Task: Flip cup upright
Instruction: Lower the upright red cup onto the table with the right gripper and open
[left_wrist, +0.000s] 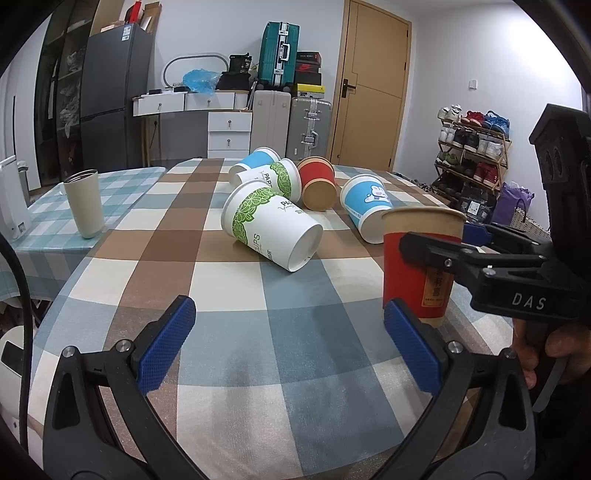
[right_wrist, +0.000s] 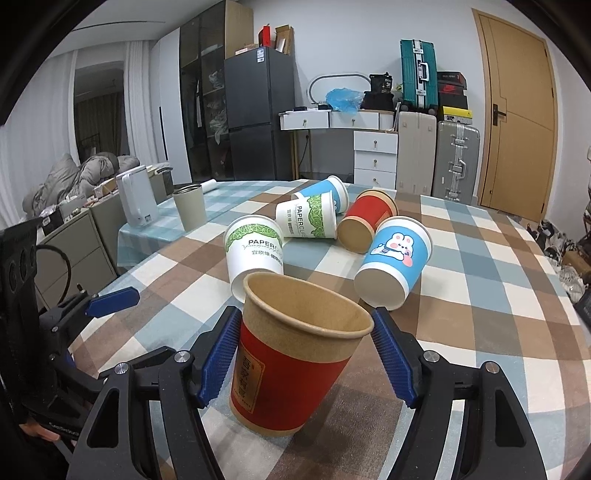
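While the red cup (right_wrist: 295, 354) stands mouth-up on the checked tablecloth (right_wrist: 480, 295), the right gripper (right_wrist: 306, 354) brackets it: the left blue pad (right_wrist: 218, 358) lies against the cup's side, and the right pad (right_wrist: 391, 358) stands just clear of the rim, so the jaws sit spread around the cup rather than clamped on it. Whether the left pad truly presses the wall cannot be told. From the left wrist view the same cup (left_wrist: 419, 262) stands upright, its base on the cloth, with the right tool's black finger crossing its front.

Beside the red cup, the left gripper (left_wrist: 288, 347) hangs over bare cloth with its jaws wide apart and nothing between them; its right pad (left_wrist: 410, 350) is just in front of the cup's base.

Beyond the red cup lie five cups on their sides. Nearest it is a green-leaf cup (right_wrist: 255, 254), its base toward the red cup. Just to the right of the red cup's far side lies a blue rabbit cup (right_wrist: 395, 262), base toward the camera. Farther behind are a second red cup (right_wrist: 365, 221), a second green-leaf cup (right_wrist: 306, 219) and a second blue cup (right_wrist: 325, 192), bunched together and touching.

Well away from the red cup, at far left, a beige tumbler (right_wrist: 189, 212) stands upright.
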